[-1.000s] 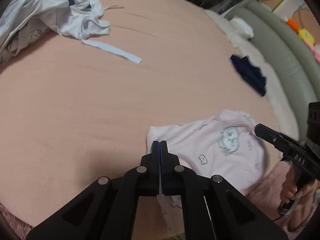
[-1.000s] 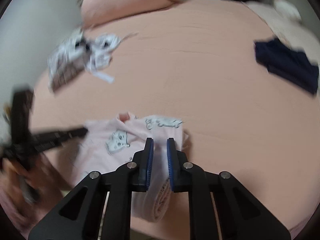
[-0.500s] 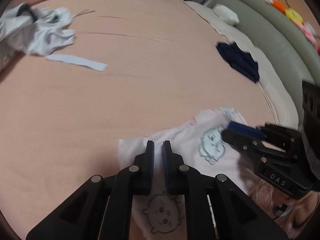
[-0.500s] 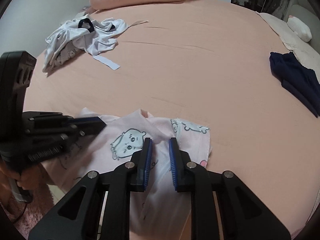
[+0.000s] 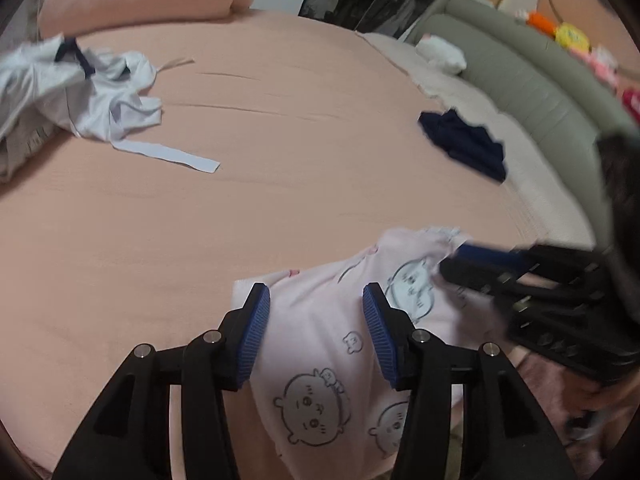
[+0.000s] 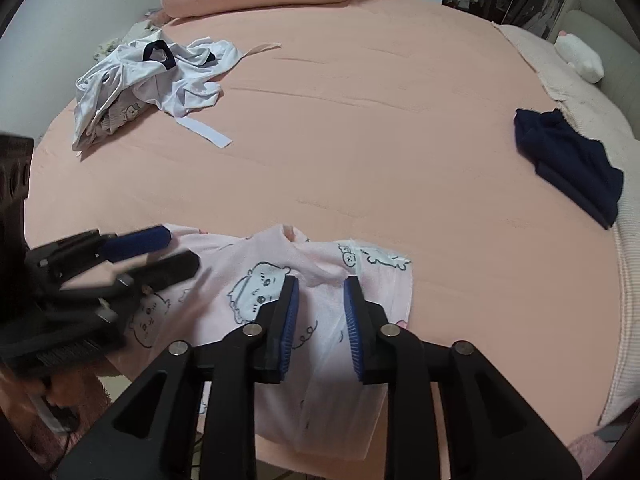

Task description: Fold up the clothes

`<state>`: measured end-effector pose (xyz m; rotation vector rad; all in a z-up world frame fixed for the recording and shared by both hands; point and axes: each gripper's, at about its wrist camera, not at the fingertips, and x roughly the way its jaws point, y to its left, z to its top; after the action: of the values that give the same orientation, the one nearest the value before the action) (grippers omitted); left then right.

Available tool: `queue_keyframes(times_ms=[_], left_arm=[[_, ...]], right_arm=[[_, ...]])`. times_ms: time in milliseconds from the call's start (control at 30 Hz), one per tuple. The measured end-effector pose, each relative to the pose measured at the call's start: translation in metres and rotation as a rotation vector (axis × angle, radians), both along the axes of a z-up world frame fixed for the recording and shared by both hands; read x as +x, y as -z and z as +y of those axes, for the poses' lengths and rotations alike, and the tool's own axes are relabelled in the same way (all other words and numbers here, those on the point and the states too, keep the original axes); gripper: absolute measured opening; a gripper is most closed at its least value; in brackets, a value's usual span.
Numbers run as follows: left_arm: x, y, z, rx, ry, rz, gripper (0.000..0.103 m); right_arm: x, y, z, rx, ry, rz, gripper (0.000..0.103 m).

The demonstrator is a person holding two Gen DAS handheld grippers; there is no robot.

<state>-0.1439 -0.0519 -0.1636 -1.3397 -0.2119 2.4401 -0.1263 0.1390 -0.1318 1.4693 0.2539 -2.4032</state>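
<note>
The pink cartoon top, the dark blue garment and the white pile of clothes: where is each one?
pink cartoon top (image 6: 320, 304), right wrist view, middle of its front
dark blue garment (image 6: 568, 164), right wrist view, centre of the folded cloth
white pile of clothes (image 5: 100, 92), left wrist view, crumpled middle

No words, numbers or brand marks can be read in either view. The only print is on the pink garment (image 5: 344, 320): line-drawn cartoon faces of small round animals, without lettering. Any marking on the black gripper bodies is too blurred to make out.
</note>
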Motion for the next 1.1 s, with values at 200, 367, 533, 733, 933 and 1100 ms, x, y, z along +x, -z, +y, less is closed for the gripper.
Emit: queue_keyframes(times_ms=[200, 367, 533, 733, 933, 1100], left_arm=[[0.001, 0.006, -0.004, -0.046, 0.003, -0.022, 0.049], [0.0, 0.014, -0.006, -0.21, -0.028, -0.013, 0.046], [0.012, 0.004, -0.047, -0.006, -0.12, -0.079, 0.049], [0.065, 0.0, -0.055, 0.079, -0.145, -0.169, 0.048], [0.082, 0.015, -0.034, 0.068, -0.095, -0.202, 0.042], [0.086, 0.019, -0.015, -0.022, -0.067, -0.183, 0.016]], right_arm=[[0.003, 0.005, -0.003, 0.043, 0.008, -0.003, 0.025], [0.008, 0.019, -0.004, 0.116, -0.022, 0.047, 0.025], [0.013, -0.001, 0.019, 0.042, 0.02, 0.104, 0.024], [0.041, -0.026, 0.049, -0.127, 0.047, 0.068, 0.028], [0.058, -0.002, 0.049, -0.105, 0.055, 0.032, 0.029], [0.064, 0.002, 0.041, -0.047, 0.021, 0.049, 0.032]])
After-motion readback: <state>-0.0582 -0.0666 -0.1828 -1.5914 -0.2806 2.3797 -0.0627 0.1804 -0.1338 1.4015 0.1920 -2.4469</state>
